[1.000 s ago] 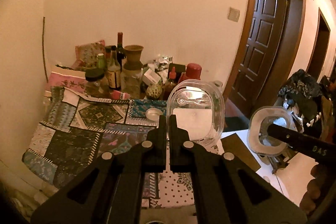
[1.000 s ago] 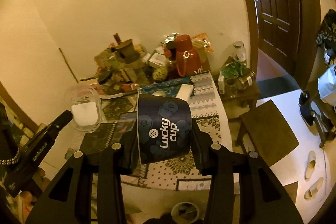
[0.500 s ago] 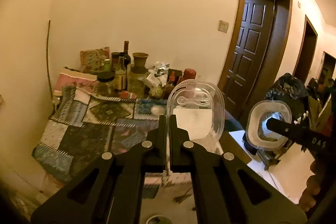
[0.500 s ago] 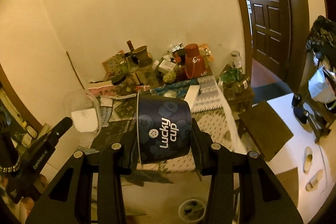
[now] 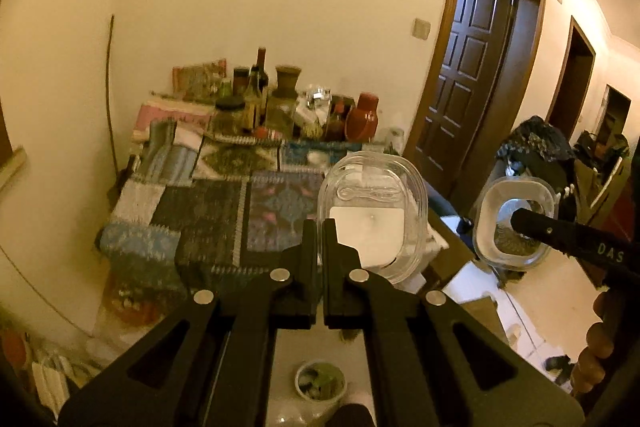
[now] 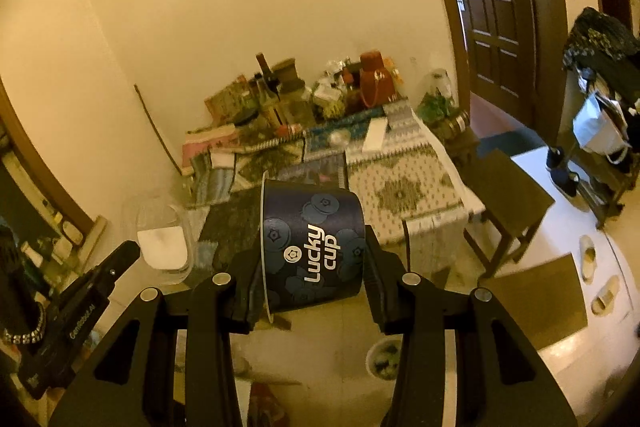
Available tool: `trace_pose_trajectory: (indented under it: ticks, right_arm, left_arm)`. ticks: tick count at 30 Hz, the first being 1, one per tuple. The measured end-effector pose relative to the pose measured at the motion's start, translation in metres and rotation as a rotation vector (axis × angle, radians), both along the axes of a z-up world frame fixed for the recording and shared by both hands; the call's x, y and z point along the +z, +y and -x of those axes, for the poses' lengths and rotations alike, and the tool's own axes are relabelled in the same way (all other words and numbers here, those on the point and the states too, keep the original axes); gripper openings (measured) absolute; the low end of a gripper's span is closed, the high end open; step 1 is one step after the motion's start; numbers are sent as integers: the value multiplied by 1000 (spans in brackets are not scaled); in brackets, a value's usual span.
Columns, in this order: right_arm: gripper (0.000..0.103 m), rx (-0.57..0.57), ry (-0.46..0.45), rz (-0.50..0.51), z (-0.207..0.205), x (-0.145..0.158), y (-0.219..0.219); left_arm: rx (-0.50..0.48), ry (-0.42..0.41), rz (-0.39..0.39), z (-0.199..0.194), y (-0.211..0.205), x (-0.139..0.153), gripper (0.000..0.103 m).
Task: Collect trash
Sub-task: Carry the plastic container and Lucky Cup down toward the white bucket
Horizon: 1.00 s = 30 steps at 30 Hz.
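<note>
My left fingers [image 5: 319, 233] pinch the clear container [image 5: 374, 211]; my right fingers [image 6: 310, 247] clamp the paper cup [image 6: 310, 243] sideways, and the bin [image 6: 383, 357] sits on the floor below, nearer the right.

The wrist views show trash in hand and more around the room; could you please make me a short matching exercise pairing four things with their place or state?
Things:
1. clear plastic container
2. dark paper cup
3. red jug
4. small bin

Places or states:
A. standing at the back of the table by the wall
B. on the floor below the grippers
C. pinched at its edge by the shut left gripper
D. lying on its side between the fingers of the right gripper

Pairs: 1-C, 2-D, 3-A, 4-B
</note>
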State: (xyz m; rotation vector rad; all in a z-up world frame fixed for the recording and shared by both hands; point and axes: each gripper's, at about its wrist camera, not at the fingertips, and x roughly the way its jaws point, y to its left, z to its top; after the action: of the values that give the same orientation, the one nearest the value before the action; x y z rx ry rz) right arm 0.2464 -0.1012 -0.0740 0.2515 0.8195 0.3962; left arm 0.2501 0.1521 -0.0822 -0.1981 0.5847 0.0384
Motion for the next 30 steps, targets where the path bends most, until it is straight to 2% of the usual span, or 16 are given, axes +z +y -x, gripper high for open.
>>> trace_pose_trajectory:
  ticks: [8, 12, 16, 24, 30]
  right_arm:
    - [39, -9, 104, 39, 12, -34, -1]
    - [38, 2, 172, 57, 4, -63, -2]
    - [38, 15, 257, 81, -12, -103, -4]
    - [38, 45, 388, 142, -40, -194, -6]
    - [39, 65, 469, 194, -54, -275, -4]
  left_arm:
    - [-45, 112, 8, 8, -9, -38, 0]
    - [-41, 178, 30, 2, -13, -64, 0]
    - [-35, 267, 15, -15, -21, -100, 0]
    - [-20, 403, 15, -52, -32, -194, 0]
    - [10, 514, 40, -67, -35, -284, 0]
